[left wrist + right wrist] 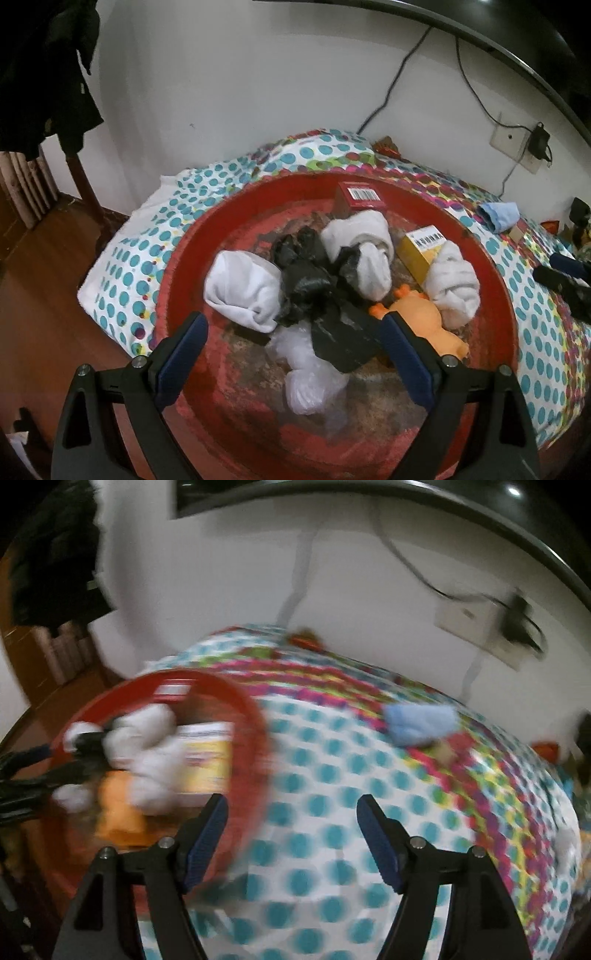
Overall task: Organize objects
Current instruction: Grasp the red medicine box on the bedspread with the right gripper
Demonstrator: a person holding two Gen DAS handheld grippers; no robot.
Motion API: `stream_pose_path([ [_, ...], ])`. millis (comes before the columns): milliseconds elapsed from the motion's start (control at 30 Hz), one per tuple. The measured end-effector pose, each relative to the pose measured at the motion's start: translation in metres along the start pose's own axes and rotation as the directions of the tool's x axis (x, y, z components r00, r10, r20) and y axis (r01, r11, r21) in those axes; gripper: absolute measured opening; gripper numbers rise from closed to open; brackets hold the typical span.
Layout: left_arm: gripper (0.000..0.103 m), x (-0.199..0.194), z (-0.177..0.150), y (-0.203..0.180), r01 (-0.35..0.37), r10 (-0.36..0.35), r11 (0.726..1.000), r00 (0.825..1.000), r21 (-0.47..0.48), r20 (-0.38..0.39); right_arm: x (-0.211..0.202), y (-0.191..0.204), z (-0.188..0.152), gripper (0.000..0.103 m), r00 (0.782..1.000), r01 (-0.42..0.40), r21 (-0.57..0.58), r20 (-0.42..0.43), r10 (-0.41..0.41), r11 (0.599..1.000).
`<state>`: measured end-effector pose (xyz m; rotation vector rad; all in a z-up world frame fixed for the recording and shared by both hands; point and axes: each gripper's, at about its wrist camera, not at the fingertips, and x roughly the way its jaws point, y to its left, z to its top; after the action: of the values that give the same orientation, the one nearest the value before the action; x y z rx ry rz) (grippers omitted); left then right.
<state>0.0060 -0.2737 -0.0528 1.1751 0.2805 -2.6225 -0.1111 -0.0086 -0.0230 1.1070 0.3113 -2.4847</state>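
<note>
A round red basin (491,284) sits on the dotted bedspread (155,243). It holds rolled white socks (243,288), crumpled black bags (306,284), a clear plastic bag (310,373), an orange rubber duck (424,317), a yellow box (421,247) and a red box (360,195). My left gripper (291,325) is open and empty above the basin's near side. My right gripper (291,805) is open and empty over the bedspread (332,849), just right of the basin (258,716). A light blue cloth (421,723) lies further right on the bed; it also shows in the left wrist view (498,216).
A white wall (258,81) with cables and a socket (511,142) stands behind the bed. Wooden floor (44,295) lies left of the bed, with dark clothes (40,74) hanging above. Small dark objects (565,277) lie at the bed's right. The right wrist view is blurred.
</note>
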Motion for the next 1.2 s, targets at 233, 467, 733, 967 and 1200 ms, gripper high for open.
stream_pose_path([
  [233, 0.094, 0.0, -0.002, -0.01, 0.004, -0.004, 1.0, 1.0, 0.023, 0.005, 0.047, -0.097, 0.003, 0.074, 0.982, 0.185, 0.163, -0.068, -0.176, 0.969],
  [467, 0.094, 0.001, -0.004, -0.016, -0.006, 0.006, 0.999, 1.0, 0.054, 0.007, 0.1, -0.145, 0.021, 0.074, 0.955, 0.296, 0.28, -0.113, -0.275, 0.913],
  [733, 0.094, 0.001, -0.008, -0.028, -0.021, 0.017, 0.992, 0.999, 0.128, 0.03, 0.134, -0.156, 0.047, 0.074, 0.93, 0.369, 0.331, -0.119, -0.349, 0.869],
  [967, 0.095, 0.003, -0.01, -0.034, -0.017, 0.012, 0.986, 0.999, 0.164, 0.032, 0.149, -0.175, 0.046, 0.074, 0.92, 0.392, 0.358, -0.152, -0.361, 0.848],
  [1200, 0.095, 0.003, -0.009, -0.035, 0.001, -0.004, 0.989, 1.0, 0.147, 0.024, 0.138, -0.187, 0.033, 0.034, 0.949, 0.316, 0.363, -0.117, -0.294, 0.877],
])
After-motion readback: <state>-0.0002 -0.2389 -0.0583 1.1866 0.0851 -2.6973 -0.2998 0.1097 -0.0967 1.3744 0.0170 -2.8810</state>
